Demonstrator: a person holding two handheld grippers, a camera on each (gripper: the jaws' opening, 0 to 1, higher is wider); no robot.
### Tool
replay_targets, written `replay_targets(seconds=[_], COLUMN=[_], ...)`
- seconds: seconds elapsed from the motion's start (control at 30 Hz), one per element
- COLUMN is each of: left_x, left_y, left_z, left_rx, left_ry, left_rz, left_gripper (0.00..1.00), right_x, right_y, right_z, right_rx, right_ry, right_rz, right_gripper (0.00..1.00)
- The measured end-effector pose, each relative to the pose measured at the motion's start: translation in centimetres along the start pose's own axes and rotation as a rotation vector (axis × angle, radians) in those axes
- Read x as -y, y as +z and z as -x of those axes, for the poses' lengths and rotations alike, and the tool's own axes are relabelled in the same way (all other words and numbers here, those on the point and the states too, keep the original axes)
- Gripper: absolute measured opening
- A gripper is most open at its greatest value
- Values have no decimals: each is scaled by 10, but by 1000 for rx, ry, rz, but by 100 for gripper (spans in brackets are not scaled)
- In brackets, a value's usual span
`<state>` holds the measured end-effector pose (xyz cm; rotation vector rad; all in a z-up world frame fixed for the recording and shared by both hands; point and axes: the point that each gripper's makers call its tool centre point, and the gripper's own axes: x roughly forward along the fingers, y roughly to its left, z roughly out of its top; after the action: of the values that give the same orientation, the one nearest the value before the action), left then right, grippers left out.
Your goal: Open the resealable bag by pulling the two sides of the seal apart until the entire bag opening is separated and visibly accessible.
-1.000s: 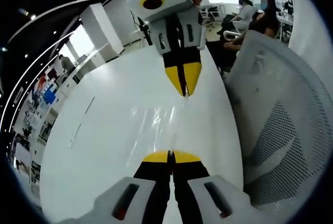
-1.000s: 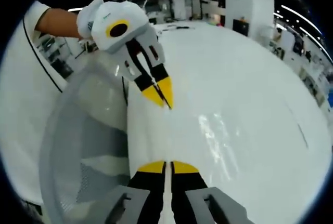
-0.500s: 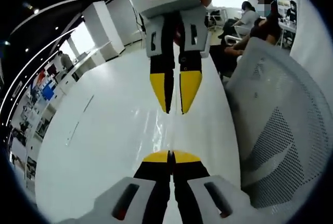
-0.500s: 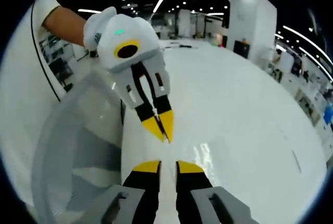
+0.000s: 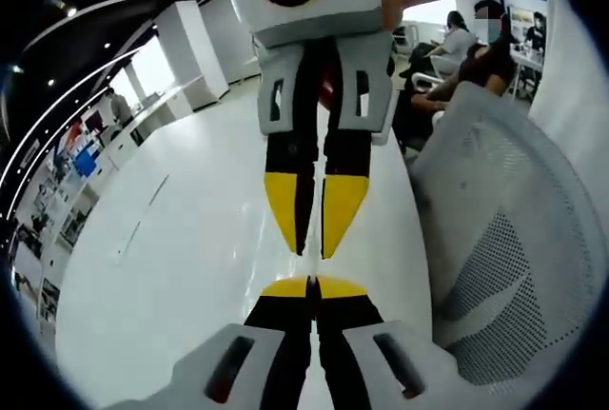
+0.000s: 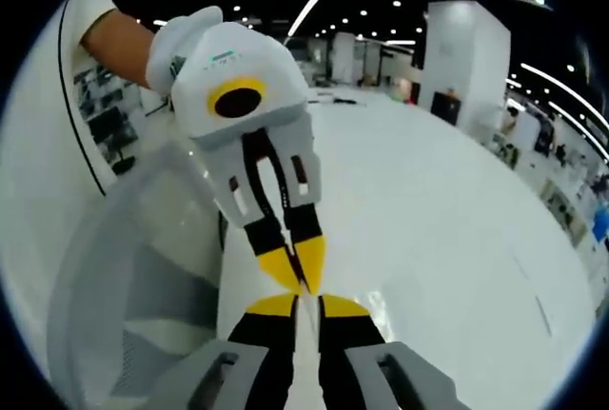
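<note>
The resealable bag point(image 6: 379, 302) is clear film and shows only as faint glints on the white table point(image 6: 447, 210) beside the jaw tips. My left gripper point(image 5: 312, 284) has its yellow-tipped jaws pressed together, apparently on an edge of the bag. My right gripper point(image 5: 309, 250) comes down from the top of the left gripper view with a narrow gap between its jaws, tips almost touching the left gripper's tips. In the right gripper view, my right gripper point(image 6: 306, 306) stands slightly open at the bottom and the left gripper point(image 6: 303, 284) points down at it, shut.
A white mesh office chair point(image 5: 514, 239) stands close beside the table point(image 5: 162, 267), also seen as the chair point(image 6: 133, 286) in the right gripper view. People point(image 5: 457, 39) sit at desks in the background. A forearm point(image 6: 109, 34) holds the left gripper.
The right gripper's jaws have parted from shut to a narrow gap. The two grippers have come much closer, tips nearly meeting. The left gripper stays shut.
</note>
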<state>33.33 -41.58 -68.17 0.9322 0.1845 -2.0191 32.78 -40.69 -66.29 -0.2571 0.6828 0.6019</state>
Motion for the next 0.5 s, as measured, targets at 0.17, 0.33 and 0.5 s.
replay_targets(seconds=[0.17,0.33,0.5], left_x=[1,3,3], left_y=[2,5,5], left_z=[0,-1,-1], left_rx=[3,11,14], left_ry=[-7,-17,-22], left_rz=[12,25,26], left_gripper=[0,0,0], right_x=[-2,-3,-4], right_y=[1,0,-1], right_z=[-6,-9,-11], right_rx=[0,-2,-17], right_ry=[10,15,22], right_rz=[-9,-7,-20], right_gripper=[0,0,0])
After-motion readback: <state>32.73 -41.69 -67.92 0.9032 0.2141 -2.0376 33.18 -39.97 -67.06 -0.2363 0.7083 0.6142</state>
